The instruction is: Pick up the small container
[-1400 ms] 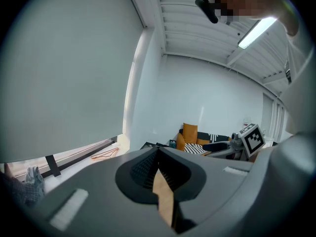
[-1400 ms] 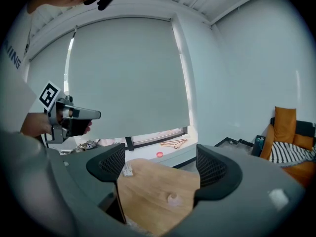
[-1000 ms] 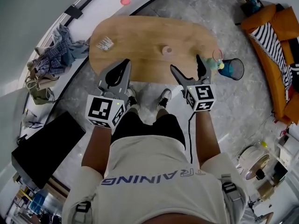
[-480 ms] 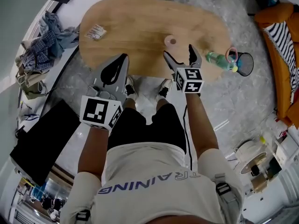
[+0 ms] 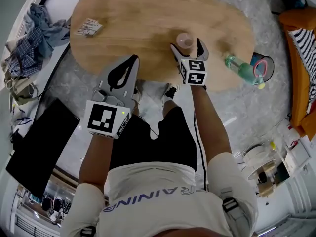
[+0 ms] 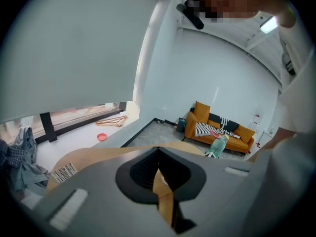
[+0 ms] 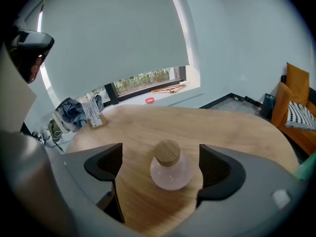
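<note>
Head view, small container: a pale pink round flask with a wooden stopper, standing on the oval wooden table, a little in from its near edge.
Head view, right gripper: reaches over the table edge with its jaws spread, and the flask sits between their tips.
Head view, left gripper: hangs by the table's near edge, well apart from the flask, with its jaws drawn together.
Head view, other things: a green bottle lies near the table's right end, and a barcoded packet lies at the far left.
Left gripper view, jaws: closed tip to tip with nothing held; only a thin slit of table wood shows through them.
Left gripper view, background: an orange sofa stands against the far wall.
Right gripper view, jaws: wide open, gripping nothing.
Right gripper view, small container: upright on the wood between the two dark pads, stopper on top. It stands nearer the pad at the picture's right, with a clear gap on the left; I cannot tell whether it touches the right one.
</note>
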